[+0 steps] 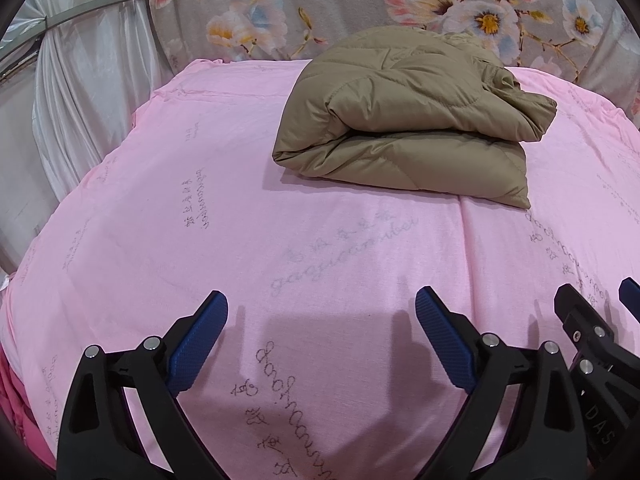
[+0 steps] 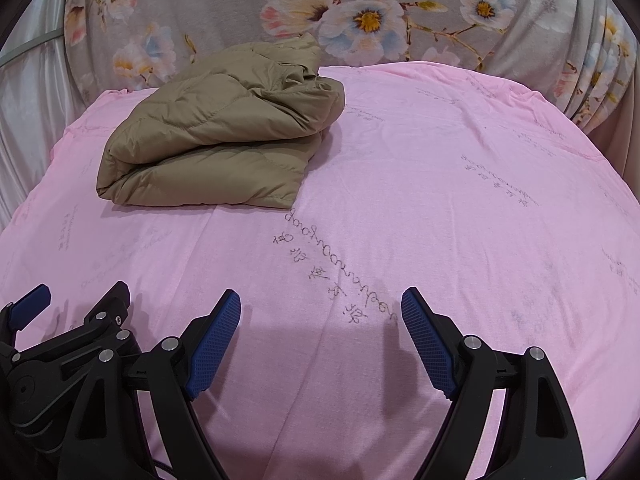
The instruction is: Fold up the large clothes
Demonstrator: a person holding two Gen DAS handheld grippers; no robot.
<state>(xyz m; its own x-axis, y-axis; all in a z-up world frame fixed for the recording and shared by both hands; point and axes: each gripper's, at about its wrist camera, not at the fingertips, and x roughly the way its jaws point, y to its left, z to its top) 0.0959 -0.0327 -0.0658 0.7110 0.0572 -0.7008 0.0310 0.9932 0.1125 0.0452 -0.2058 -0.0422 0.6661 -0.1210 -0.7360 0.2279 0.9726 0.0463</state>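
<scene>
A tan quilted puffer jacket (image 1: 404,120) lies folded into a thick bundle on the pink sheet (image 1: 200,208), toward the far side of the bed. It also shows in the right wrist view (image 2: 224,136), at the far left. My left gripper (image 1: 322,304) is open and empty, hovering over the sheet near the front edge, well short of the jacket. My right gripper (image 2: 321,302) is open and empty too, beside the left one. The right gripper shows at the right edge of the left wrist view (image 1: 596,300), and the left gripper shows at the lower left of the right wrist view (image 2: 80,296).
A grey floral fabric (image 1: 360,4) hangs behind the bed. White curtains (image 1: 80,92) hang at the left. The pink sheet (image 2: 460,200) carries faint grey script and spreads wide to the right of the jacket.
</scene>
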